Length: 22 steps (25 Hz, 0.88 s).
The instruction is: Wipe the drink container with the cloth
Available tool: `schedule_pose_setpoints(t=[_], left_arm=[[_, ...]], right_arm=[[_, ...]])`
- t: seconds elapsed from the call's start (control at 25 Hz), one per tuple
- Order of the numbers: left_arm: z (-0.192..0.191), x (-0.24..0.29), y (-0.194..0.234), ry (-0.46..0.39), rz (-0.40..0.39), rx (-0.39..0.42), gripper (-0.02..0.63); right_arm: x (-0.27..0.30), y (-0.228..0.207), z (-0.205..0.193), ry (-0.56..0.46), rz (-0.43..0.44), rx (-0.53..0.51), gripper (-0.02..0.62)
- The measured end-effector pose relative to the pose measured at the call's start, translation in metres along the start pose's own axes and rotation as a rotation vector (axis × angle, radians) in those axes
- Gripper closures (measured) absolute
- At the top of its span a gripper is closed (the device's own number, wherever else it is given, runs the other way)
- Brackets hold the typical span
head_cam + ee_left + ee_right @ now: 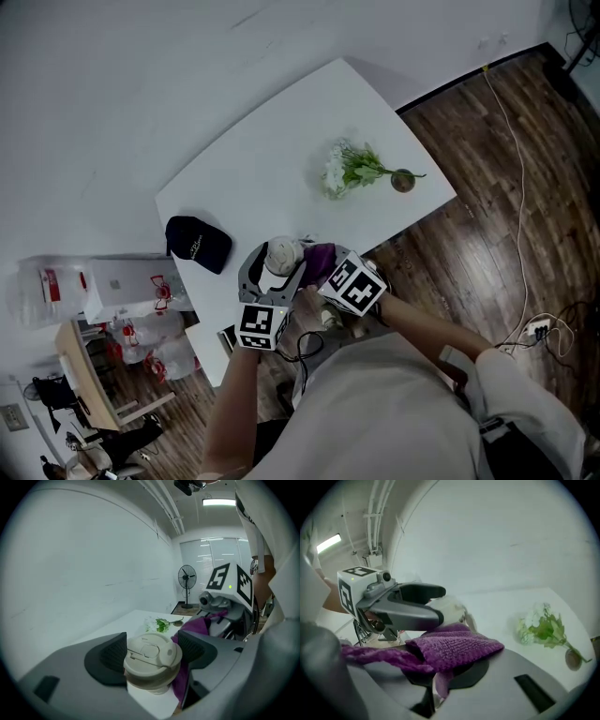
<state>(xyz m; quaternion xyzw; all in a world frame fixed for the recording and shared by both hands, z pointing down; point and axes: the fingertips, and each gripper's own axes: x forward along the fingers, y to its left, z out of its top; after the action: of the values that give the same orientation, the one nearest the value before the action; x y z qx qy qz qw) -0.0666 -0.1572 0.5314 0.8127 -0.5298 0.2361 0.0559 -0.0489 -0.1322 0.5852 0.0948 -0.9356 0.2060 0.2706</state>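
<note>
Left gripper (152,654): clamping the lidded cup (281,254), jaws wide.
Right gripper (427,667): pinching the purple cloth (454,646) against it.
Progress: wiping is probably going on.

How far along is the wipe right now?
Done: the left claw is clamped on the lidded cup, and the right claw grips the purple cloth. In hand: the cloth lies against the side of the cup nearest the right claw, so wiping looks under way. Left: probably the other sides and the lid; no view shows how clean they are.
</note>
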Motion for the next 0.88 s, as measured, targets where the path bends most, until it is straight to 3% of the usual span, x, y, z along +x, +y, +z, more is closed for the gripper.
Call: schedule_pose_setpoints(t=[0.16,0.48,0.72,0.88], left_arm=[[0.000,0.000,0.001,-0.008,0.000,-0.010,0.250],[0.000,0.002,-0.001,-0.010,0.006,-0.013,0.250],[-0.002,0.000,0.000,-0.006,0.015,-0.010,0.252],[-0.001,0.001,0.000,-0.010,0.015,-0.015,0.252]], right_arm=[[0.000,-0.015,0.015,-0.005,-0.010,-0.063,0.555],[0.039,-0.065,0.009,-0.016,-0.062,-0.007,0.557],[0.070,-0.080,-0.028,0.069,-0.079,0.020,0.557],[0.065,-0.072,-0.055,0.141,-0.065,-0.022,0.557]])
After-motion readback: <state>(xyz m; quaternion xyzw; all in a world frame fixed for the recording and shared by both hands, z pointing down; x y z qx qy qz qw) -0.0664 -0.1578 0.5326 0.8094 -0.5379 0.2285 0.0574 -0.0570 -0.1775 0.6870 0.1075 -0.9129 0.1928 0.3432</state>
